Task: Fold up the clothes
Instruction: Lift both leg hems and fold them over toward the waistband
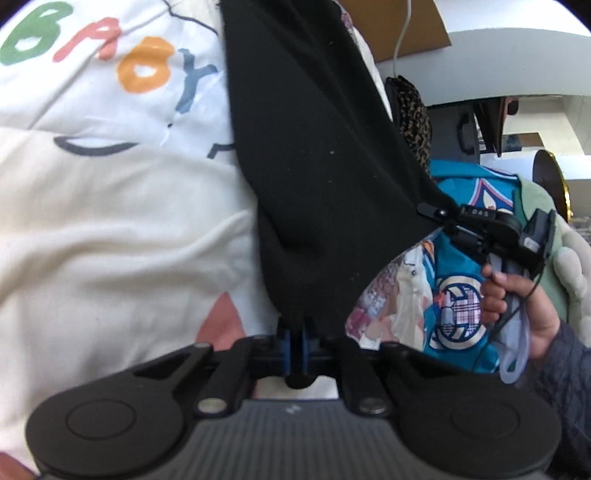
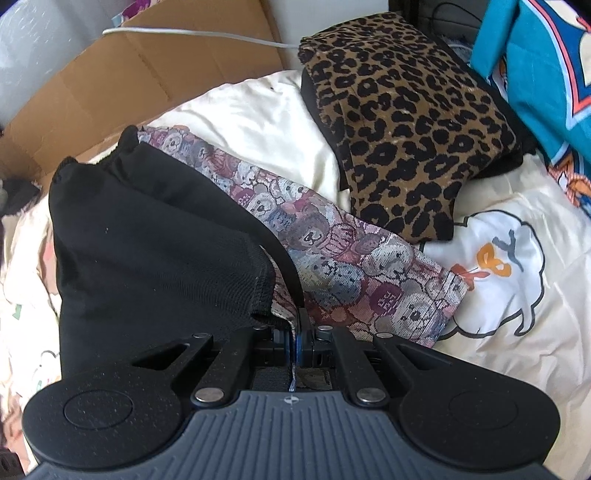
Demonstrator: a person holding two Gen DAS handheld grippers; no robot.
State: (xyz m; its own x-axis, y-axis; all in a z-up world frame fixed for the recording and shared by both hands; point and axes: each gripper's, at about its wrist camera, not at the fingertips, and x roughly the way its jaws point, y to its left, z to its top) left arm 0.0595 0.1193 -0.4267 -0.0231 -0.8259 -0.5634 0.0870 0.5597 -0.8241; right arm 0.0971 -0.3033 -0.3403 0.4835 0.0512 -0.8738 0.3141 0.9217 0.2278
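Two tongs are each gripping the same garment. From the left wrist view, the left tongs (image 1: 295,332) are clamped together on the lower edge of a black garment (image 1: 317,147), which is stretching away from them across a cream duvet (image 1: 110,221) printed with coloured letters. At the garment's right edge, the right tongs (image 1: 430,211) are pinching the cloth too, with a person's hand (image 1: 517,306) wrapping the handle and a dark quilted sleeve (image 1: 565,369) showing behind it.

From the right wrist view, the right tongs (image 2: 297,332) are closed on the hem where the black garment (image 2: 147,240) is meeting its teddy-bear patterned lining (image 2: 351,269); a sliver of the fabric is passing between the two fingers. The garment is lying raised over the cream duvet (image 2: 517,277). Just beyond the patterned side, a folded leopard-print garment (image 2: 406,122) is resting on the bed, touching a teal printed cloth (image 2: 535,66) at the far right. Behind them, a flattened cardboard box (image 2: 129,66) is leaning by the bed, with a white cable (image 2: 207,35) running across it.
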